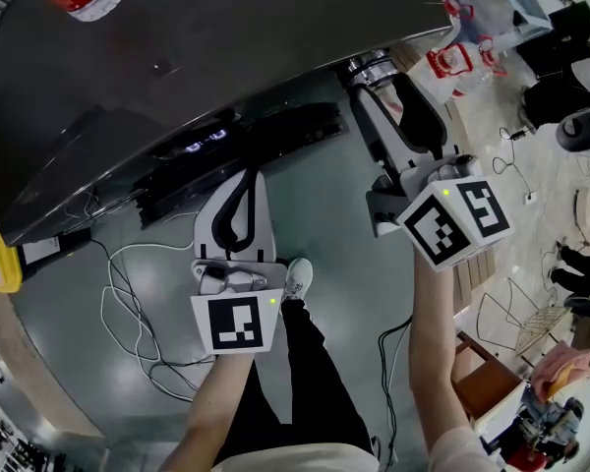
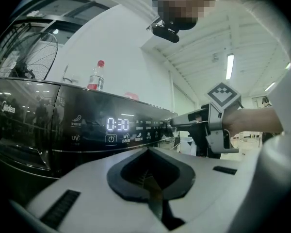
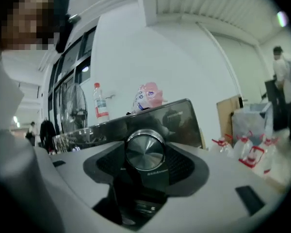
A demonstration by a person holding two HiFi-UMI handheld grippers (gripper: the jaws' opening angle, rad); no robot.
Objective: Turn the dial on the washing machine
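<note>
Quick count first: one washing machine (image 1: pixel 177 67), one chrome dial (image 3: pixel 145 150), two grippers. The dial is sitting at the right end of the dark control panel, just by the machine's right front corner. The right gripper (image 1: pixel 385 91) is clamping it, with one jaw on each side of the knob and the knob filling the gap between them. The left gripper (image 1: pixel 248 177) is hanging in front of the panel without touching it. Its jaws are pressed together with nothing between them, and it's pointing roughly at the one lit display (image 2: pixel 118 124), which is reading 0:30.

On top of the machine I'm counting one bottle (image 2: pixel 97 76) with a red cap and one pink packet-looking thing (image 3: pixel 149 95). One standing fan (image 3: pixel 76 111) is showing behind.

The machine's front edge is running diagonally across the head view, and the grey floor (image 1: pixel 344 293) below it is giving the arms open space. One shoe (image 1: pixel 297 277) is planted between the grippers. A tangle of white cables (image 1: pixel 128 308) is lying to the left. The right side is getting crowded, with at least two red-handled spray bottles (image 1: pixel 450 62) sitting just past the dial corner.
</note>
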